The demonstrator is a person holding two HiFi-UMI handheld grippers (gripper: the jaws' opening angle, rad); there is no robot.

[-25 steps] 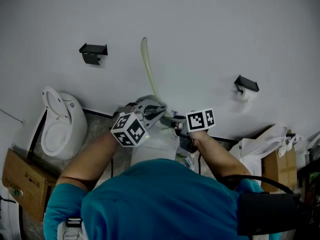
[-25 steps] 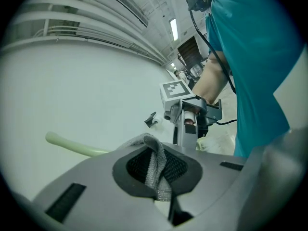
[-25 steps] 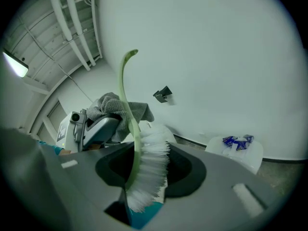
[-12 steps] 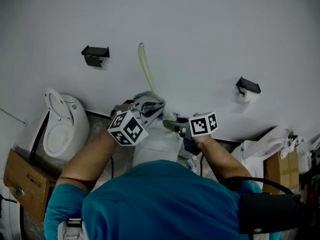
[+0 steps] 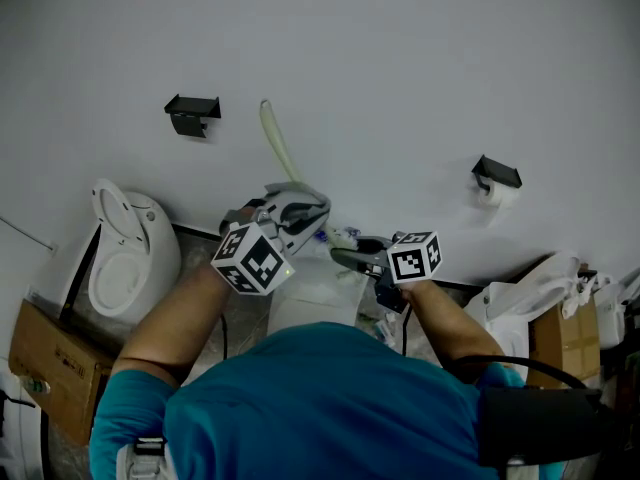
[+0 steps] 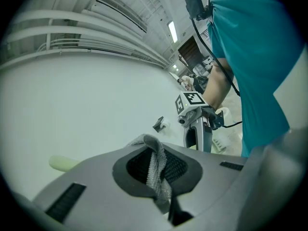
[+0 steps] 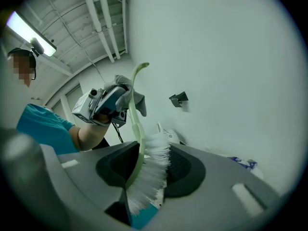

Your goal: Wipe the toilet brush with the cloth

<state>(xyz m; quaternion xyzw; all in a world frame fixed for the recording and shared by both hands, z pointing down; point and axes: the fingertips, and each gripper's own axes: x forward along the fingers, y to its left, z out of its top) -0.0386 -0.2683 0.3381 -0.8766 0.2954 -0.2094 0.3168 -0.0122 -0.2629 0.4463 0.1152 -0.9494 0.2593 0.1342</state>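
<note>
No words, numbers or brand names can be read anywhere in these views. The only printed signs are black-and-white square code patterns. They sit on the faces of the white marker cube (image 5: 253, 258) of my left gripper (image 5: 303, 216) and on the matching white marker cube (image 5: 415, 256) of my right gripper (image 5: 348, 258). These are blocky pixel patterns, not letters or digits. A brown cardboard box (image 5: 50, 363) sits at the lower left of the head view; any print on it is too small to read. In the right gripper view, a crumpled blue-and-white wrapper (image 7: 243, 162) lies near the wall, its print too blurred to make out.
</note>
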